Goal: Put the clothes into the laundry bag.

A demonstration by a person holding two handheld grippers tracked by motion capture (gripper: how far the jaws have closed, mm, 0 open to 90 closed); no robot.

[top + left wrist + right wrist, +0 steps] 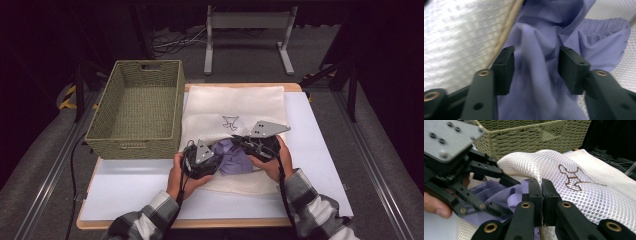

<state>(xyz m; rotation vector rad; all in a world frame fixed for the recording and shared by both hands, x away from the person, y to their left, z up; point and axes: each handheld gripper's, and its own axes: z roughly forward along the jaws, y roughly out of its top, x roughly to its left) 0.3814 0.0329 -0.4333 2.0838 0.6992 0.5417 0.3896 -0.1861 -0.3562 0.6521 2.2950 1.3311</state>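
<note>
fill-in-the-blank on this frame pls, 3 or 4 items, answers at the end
1. The right gripper is shut on the edge of the white ____ bag.
2. The left gripper stands open around a ____ cloth.
3. The woven basket sits to the ____ of the bag in the high view.
4. The stitched figure on the bag is ____ in colour.

Missing words: mesh; purple; left; brown

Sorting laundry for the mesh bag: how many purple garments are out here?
1: the purple garment lies bunched at the mesh bag's near edge, between the two grippers. More may be hidden inside the bag.
</note>
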